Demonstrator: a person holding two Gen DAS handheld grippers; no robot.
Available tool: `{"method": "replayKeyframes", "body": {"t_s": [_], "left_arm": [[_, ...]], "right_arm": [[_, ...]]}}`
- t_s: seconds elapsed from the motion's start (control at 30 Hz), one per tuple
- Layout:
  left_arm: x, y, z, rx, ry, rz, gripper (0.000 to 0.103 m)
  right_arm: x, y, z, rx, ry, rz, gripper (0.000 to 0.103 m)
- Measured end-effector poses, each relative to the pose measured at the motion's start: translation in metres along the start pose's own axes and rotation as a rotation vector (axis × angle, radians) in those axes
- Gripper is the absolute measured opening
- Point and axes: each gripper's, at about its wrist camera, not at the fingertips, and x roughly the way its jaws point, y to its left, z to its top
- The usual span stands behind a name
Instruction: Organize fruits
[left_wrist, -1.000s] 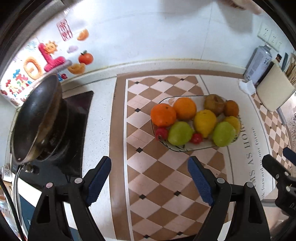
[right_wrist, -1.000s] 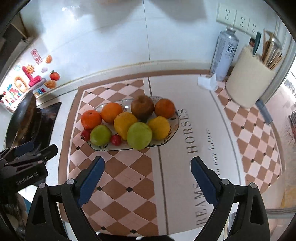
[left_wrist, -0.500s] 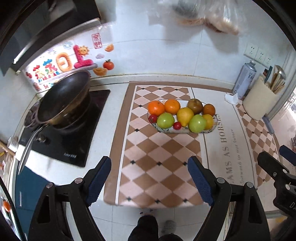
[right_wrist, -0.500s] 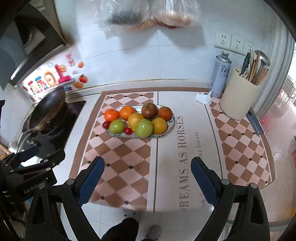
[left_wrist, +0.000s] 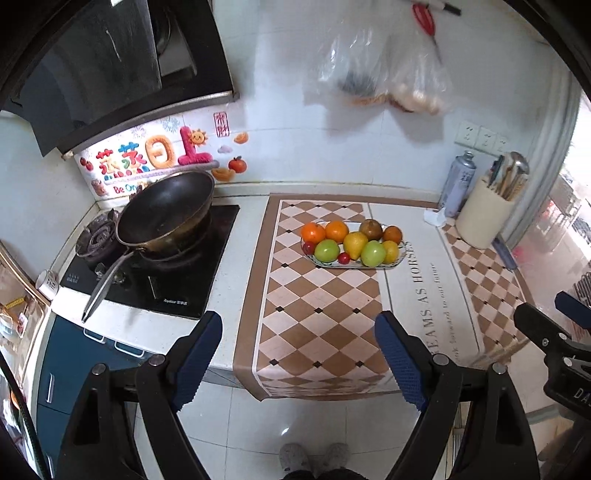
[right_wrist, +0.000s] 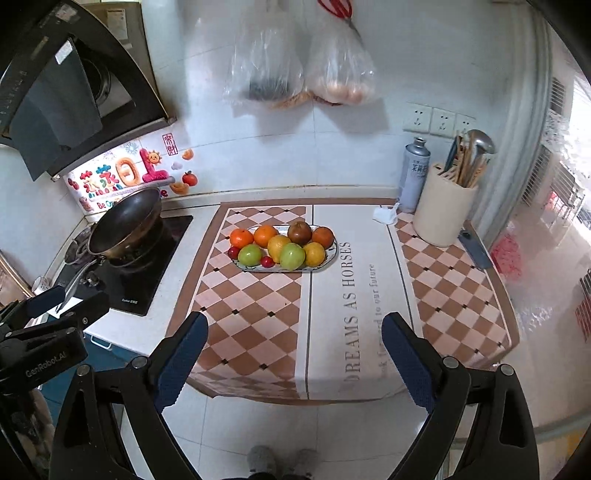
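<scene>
An oval glass plate (left_wrist: 400, 256) (right_wrist: 331, 258) on the checkered mat holds several fruits: oranges (left_wrist: 313, 232) (right_wrist: 241, 237), green apples (left_wrist: 327, 250) (right_wrist: 292, 256), a yellow pear (left_wrist: 355, 243), a brown pear (right_wrist: 299, 232) and small red fruits (left_wrist: 344, 258). My left gripper (left_wrist: 299, 350) is open and empty, held back from the counter's front edge, far from the plate. My right gripper (right_wrist: 295, 354) is open and empty too, also off the counter's front edge. Each gripper shows at the edge of the other's view.
A wok (left_wrist: 166, 214) sits on the black stove (left_wrist: 155, 280) at the left. A spray can (right_wrist: 415, 173) and a cream utensil holder (right_wrist: 443, 214) stand at the back right. Plastic bags (right_wrist: 299, 70) hang on the wall. The checkered mat (right_wrist: 251, 310) covers the counter.
Both grippers have pulled back and up from the plate, past the counter's front edge. The fruit plate now looks small and far. Both stayed open.
</scene>
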Motion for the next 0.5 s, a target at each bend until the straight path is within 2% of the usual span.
{"method": "replayKeyframes", "body": {"t_s": [0.3,0.5], "left_arm": [[-0.048,0.005,-0.026,0.015,-0.015,-0.028,0.084],[-0.063,0.012,-0.038,0.004,-0.012,-0.029,0.084]], "right_arm": [[-0.065,0.016,-0.023,-0.016,-0.056,-0.012,0.098],[-0.087,0.023,-0.032,-0.005,-0.072,-0.005,0.098]]}}
